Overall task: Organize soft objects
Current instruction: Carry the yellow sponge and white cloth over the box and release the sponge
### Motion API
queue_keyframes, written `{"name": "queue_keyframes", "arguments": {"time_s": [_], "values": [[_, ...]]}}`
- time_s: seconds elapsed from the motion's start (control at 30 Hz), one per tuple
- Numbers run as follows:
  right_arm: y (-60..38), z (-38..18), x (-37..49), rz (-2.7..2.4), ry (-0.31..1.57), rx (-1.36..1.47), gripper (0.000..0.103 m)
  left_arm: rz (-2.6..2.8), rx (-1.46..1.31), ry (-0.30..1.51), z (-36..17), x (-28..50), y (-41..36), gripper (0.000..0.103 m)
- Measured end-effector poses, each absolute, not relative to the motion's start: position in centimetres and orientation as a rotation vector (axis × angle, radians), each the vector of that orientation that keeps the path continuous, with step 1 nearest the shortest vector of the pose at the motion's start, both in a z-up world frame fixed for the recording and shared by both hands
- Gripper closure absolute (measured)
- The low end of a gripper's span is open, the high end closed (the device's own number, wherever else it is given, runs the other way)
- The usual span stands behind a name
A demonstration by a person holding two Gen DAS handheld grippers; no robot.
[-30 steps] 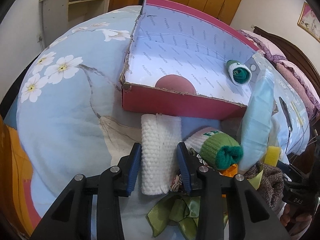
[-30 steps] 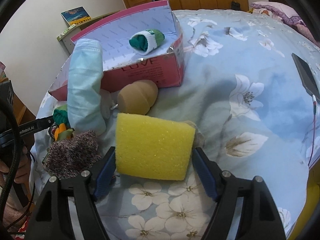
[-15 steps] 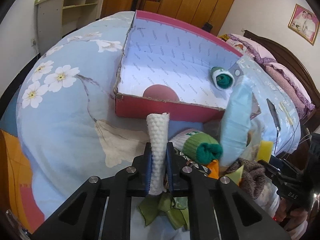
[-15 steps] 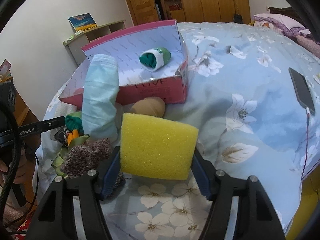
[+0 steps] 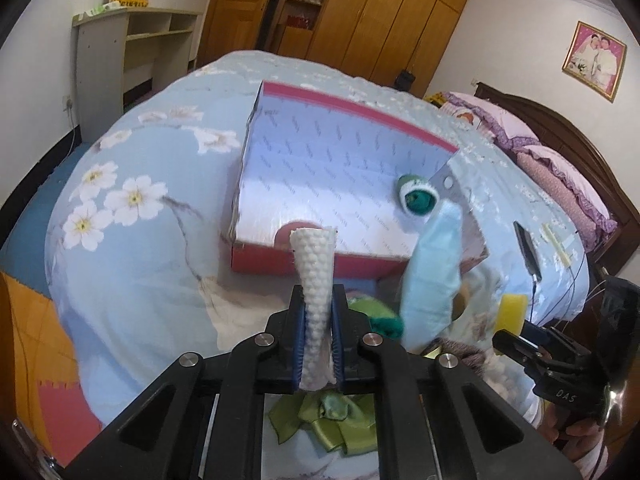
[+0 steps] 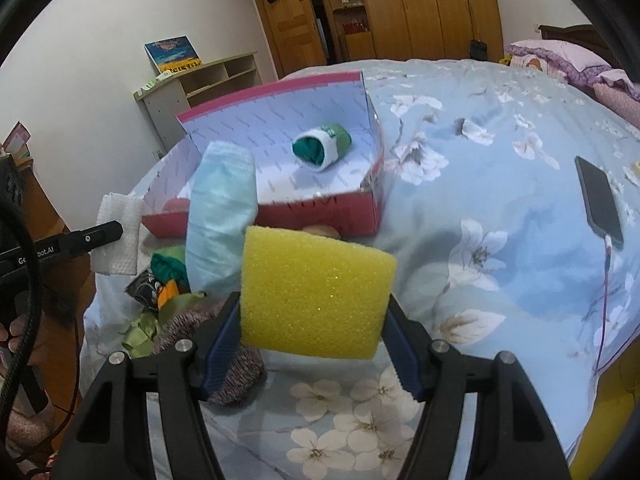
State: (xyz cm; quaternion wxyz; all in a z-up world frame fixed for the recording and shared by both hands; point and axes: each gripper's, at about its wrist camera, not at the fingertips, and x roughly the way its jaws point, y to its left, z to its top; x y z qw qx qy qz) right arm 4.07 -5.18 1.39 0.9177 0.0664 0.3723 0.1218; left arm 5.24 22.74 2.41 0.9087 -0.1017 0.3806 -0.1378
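Observation:
My left gripper is shut on a folded white knobbly cloth, held up above the bed; the same white cloth shows at the left of the right wrist view. My right gripper is shut on a yellow sponge, lifted off the bedspread. Ahead lies an open pink box with a white lining, and a rolled green-and-white sock rests inside it. A pale blue pouch stands near the box's front wall.
A pile of soft things lies between the grippers: a second green sock, green ribbon, a brownish knit piece. A phone on a cable lies to the right on the floral bedspread. A shelf unit stands at the wall.
My left gripper closed on the white cloth and raised it off the bed. My right gripper lifted the yellow sponge higher. Both views now look from further above the box.

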Motion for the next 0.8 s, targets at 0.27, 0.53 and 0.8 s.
{"name": "queue_keyframes", "arguments": {"time_s": [0.27, 0.53, 0.8], "values": [[-4.8, 3.5, 4.9, 0.262, 0.738, 0.119, 0.033, -0.29, -0.206, 0.747, 4.5, 6.3, 22.6, 0.09], [-4.6, 5.5, 6.8, 0.261, 0.71, 0.097, 0.033, -0.283, -0.176, 0.722, 5.9, 8.3, 22.0, 0.09], [-4.1, 6.9, 9.5, 0.263, 0.69, 0.079, 0.033, -0.28, -0.165, 0.723, 6.0, 10.9, 21.3, 0.09]]}}
